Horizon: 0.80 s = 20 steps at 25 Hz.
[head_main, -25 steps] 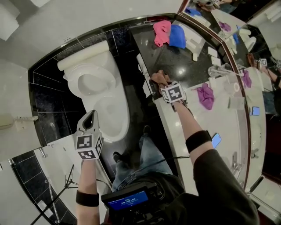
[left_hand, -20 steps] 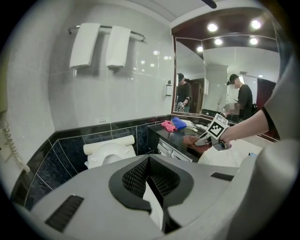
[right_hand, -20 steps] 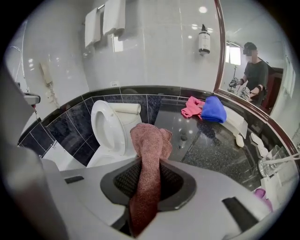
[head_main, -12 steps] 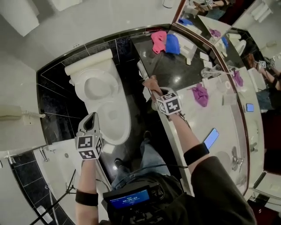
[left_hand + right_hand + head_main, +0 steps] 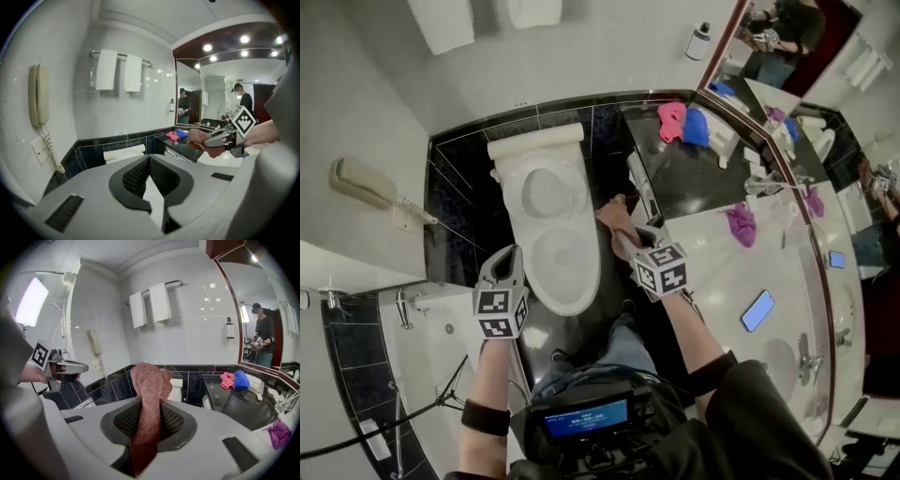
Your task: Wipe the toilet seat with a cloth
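The reddish-brown terry cloth (image 5: pixel 149 390) has come away from the edge of the black counter (image 5: pixel 684 178) with the right gripper (image 5: pixel 148 425) and now hangs just beside the right rim of the white ceramic toilet (image 5: pixel 551 230). It runs up between that gripper's two fingers (image 5: pixel 176 420), which are clamped on it, and its bunched end stands out past the tips. On the toilet's other side, near its front, the left gripper (image 5: pixel 149 171) hovers with its fingers (image 5: pixel 136 178) pressed together on nothing.

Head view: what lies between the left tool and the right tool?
The white toilet seat lies between left tool and right tool; the head view shows it.
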Available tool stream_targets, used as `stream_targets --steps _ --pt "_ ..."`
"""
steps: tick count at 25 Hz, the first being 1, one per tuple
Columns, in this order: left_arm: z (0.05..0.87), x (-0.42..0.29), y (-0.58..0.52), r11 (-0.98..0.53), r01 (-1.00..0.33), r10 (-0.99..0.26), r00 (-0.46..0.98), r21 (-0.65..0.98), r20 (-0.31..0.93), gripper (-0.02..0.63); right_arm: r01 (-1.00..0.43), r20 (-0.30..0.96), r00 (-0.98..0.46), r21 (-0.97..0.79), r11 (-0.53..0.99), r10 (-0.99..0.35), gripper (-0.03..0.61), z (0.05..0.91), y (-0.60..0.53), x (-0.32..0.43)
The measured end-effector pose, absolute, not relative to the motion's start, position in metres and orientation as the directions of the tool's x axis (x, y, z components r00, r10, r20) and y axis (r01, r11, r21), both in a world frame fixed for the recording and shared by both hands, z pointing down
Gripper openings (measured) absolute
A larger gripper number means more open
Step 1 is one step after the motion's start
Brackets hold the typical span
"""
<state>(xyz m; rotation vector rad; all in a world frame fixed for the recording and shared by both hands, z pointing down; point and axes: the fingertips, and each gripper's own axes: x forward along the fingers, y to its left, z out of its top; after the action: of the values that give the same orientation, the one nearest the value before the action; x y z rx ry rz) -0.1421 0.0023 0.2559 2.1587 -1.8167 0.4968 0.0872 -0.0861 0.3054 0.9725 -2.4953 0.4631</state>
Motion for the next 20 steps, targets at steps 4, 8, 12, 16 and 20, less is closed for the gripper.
stream_targets --steps 4,8,12,16,20 --pt "0.25 -0.163 0.029 -0.147 -0.989 -0.901 0.132 -0.005 0.413 0.0 -0.651 0.471 -0.71 -0.156 0.743 -0.524 0.103 0.296 -0.042 0.05" --pt "0.246 -0.179 0.048 -0.124 -0.992 -0.91 0.114 0.0 0.399 0.0 -0.624 0.452 -0.738 -0.176 0.761 -0.501 0.103 0.286 -0.011 0.025" --pt "0.246 -0.188 0.057 -0.109 -0.994 -0.911 0.102 0.006 0.4 0.0 -0.612 0.455 -0.745 -0.174 0.771 -0.488 0.103 0.292 0.001 0.017" --pt "0.252 -0.186 0.054 -0.096 -0.995 -0.905 0.092 0.012 0.415 0.0 -0.594 0.461 -0.755 -0.179 0.784 -0.467 0.103 0.292 0.001 0.013" --pt "0.263 -0.174 0.039 -0.075 -0.997 -0.894 0.076 0.02 0.441 0.0 -0.57 0.476 -0.764 -0.183 0.801 -0.436 0.104 0.307 -0.019 0.02"
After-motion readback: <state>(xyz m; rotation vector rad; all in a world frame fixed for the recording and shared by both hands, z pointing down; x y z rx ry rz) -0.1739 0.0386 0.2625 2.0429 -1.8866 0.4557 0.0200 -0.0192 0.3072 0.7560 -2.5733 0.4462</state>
